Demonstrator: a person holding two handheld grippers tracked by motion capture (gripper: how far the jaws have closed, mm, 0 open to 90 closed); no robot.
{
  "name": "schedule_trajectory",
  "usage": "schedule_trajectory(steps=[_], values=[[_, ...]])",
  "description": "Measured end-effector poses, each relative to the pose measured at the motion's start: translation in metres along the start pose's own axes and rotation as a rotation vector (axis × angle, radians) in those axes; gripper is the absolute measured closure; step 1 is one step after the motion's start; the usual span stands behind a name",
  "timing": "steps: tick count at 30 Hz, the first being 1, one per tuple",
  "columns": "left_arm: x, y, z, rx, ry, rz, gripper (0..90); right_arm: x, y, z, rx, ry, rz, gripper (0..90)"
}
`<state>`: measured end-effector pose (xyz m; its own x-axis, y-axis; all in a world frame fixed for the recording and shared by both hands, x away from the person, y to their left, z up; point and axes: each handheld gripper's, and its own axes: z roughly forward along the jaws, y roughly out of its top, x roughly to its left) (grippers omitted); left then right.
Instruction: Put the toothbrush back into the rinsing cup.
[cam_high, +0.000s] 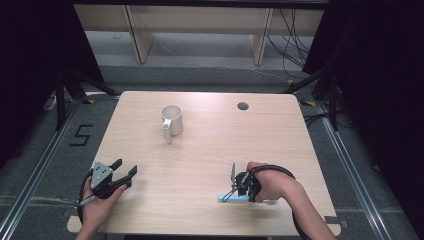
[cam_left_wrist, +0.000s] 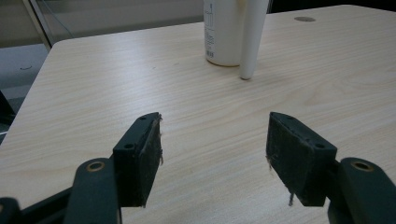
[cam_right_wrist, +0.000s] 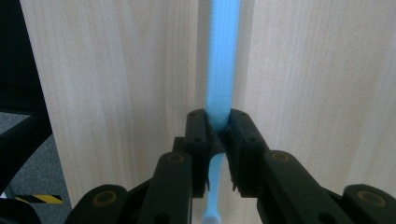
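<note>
Step in hand: the right tongs (cam_right_wrist: 218, 135) are clamped on a light blue toothbrush (cam_right_wrist: 223, 56); I judge this to be the grasp itself, made before any lift.
Right tongs: closed on the toothbrush's handle, the pads pressing it from both sides; in the high view they sit at about 5 o'clock on the worktop (cam_high: 210, 150), near the front edge.
Toothbrush: lying flat on the worktop at 5 o'clock, its free end sticking out toward 9 o'clock from the right tongs (cam_high: 235, 189).
Left tongs: wide open and holding nothing, resting at about 8 o'clock (cam_high: 122, 175).
Mug: a white mug (cam_high: 171, 120) stands upright at about 11 o'clock, well apart from both tongs, its handle turned toward the near edge.
Next move, as I judge it: raise the toothbrush clear of the worktop and carry it toward 11 o'clock to the mug, probably tipping it upright to go in; the thin handle could swivel between the pads.
Right gripper view adds: the ridged handle and the white bristle end down between the jaws.
Left gripper view adds: a printed label on the mug's (cam_left_wrist: 223, 32) side.
High view adds: how far apart mug and toothbrush are.
</note>
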<state>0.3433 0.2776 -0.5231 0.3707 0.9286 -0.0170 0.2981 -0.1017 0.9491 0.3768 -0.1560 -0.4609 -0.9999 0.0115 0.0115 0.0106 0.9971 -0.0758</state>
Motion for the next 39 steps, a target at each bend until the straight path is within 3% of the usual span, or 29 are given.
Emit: schedule_trajectory(steps=[9,11,25,32,39], values=[[0.0,0.0,0.002,-0.009,-0.006,-0.003,35.3,-0.002,0.0,-0.009,0.019,-0.018,-0.005,79.5],[0.0,0.0,0.002,-0.009,-0.006,-0.001,35.4,-0.002,0.0,-0.009,0.005,0.004,0.009,79.5],[-0.001,0.0,0.002,-0.009,-0.012,0.003,35.4,-0.009,0.006,-0.026,0.07,-0.012,-0.035,79.5],[-0.002,0.0,0.001,-0.006,-0.01,0.004,35.5,-0.011,0.008,-0.027,0.066,-0.015,-0.044,79.5],[-0.009,0.002,0.002,0.005,-0.037,0.015,35.6,-0.011,0.007,-0.029,0.074,-0.021,-0.036,79.5]])
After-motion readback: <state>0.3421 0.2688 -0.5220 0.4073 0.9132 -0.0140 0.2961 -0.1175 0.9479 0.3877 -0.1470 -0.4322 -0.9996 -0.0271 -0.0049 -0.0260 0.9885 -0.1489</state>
